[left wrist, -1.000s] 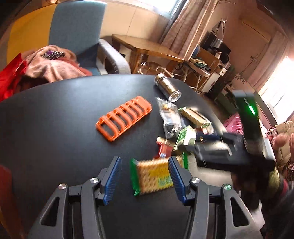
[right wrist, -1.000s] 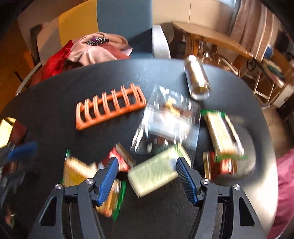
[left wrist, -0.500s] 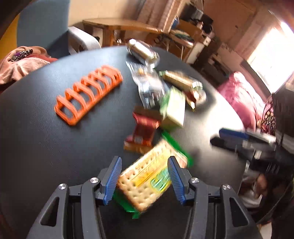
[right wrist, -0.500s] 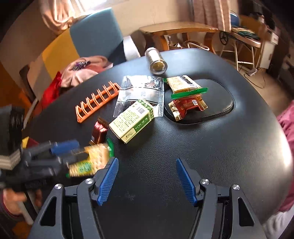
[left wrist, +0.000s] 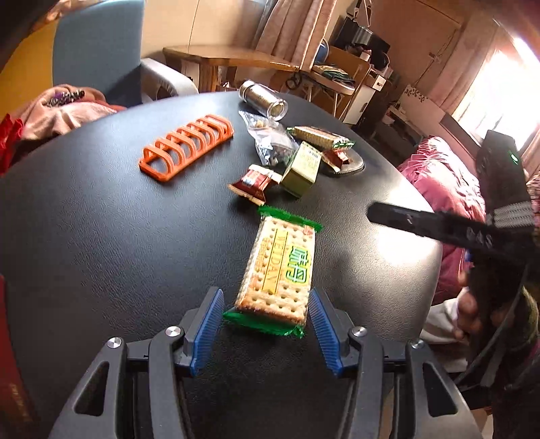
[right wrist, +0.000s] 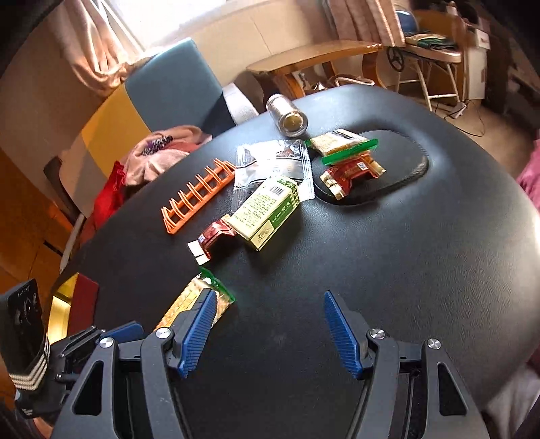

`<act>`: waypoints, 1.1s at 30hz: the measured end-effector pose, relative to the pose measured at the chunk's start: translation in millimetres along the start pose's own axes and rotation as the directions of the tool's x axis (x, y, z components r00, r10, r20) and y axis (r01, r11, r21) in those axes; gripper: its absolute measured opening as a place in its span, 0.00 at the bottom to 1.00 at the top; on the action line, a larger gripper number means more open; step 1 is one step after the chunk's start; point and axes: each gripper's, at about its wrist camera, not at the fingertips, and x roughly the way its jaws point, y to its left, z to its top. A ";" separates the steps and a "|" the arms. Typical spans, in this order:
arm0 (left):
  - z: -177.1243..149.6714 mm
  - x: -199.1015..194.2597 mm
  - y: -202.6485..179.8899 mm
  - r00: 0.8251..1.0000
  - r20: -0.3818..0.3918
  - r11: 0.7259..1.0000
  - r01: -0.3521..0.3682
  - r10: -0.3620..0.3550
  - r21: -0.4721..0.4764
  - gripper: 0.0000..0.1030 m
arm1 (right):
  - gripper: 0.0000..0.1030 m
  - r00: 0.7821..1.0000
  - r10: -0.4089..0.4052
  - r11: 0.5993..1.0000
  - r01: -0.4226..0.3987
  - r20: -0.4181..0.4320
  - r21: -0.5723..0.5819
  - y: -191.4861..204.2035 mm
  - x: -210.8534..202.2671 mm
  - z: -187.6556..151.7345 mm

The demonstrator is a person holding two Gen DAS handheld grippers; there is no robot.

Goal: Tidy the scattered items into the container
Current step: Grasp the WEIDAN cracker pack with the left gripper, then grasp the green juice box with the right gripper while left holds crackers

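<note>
The left tongs (left wrist: pixel 266 324), which half a second ago framed the cracker packet (left wrist: pixel 280 266) askew, now straddle it squarely and are opening without pressing it, while the right tongs (right wrist: pixel 266 329) stand open and empty nearby, so pickup seems next.

Blue armchair (left wrist: pixel 98 50), pink clothes (left wrist: pixel 57 111), wooden table (right wrist: pixel 314 57), curtains (left wrist: pixel 290 27)

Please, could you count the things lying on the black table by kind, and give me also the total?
Cracker packs: 2
Red snack packs: 2
Green box: 1
Clear bag: 1
Metal can, lying on its side: 1
Orange rack: 1
Total: 8
</note>
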 end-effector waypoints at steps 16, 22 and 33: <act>16.0 50.7 -32.0 0.993 -0.078 0.992 -0.084 0.091 0.098 0.57 | 0.74 0.994 -0.091 0.996 0.090 0.055 0.017 -7.4 -37.6 -22.4; 8.7 48.4 -22.3 0.993 -0.049 0.989 -0.103 0.109 0.107 0.51 | 0.74 0.994 -0.092 0.996 0.091 0.060 0.022 -1.9 -17.4 -1.7; -22.2 17.3 19.0 0.990 -0.018 0.989 -0.138 0.137 -0.053 0.51 | 0.70 0.980 -0.190 0.980 0.186 0.057 0.069 24.7 52.3 47.5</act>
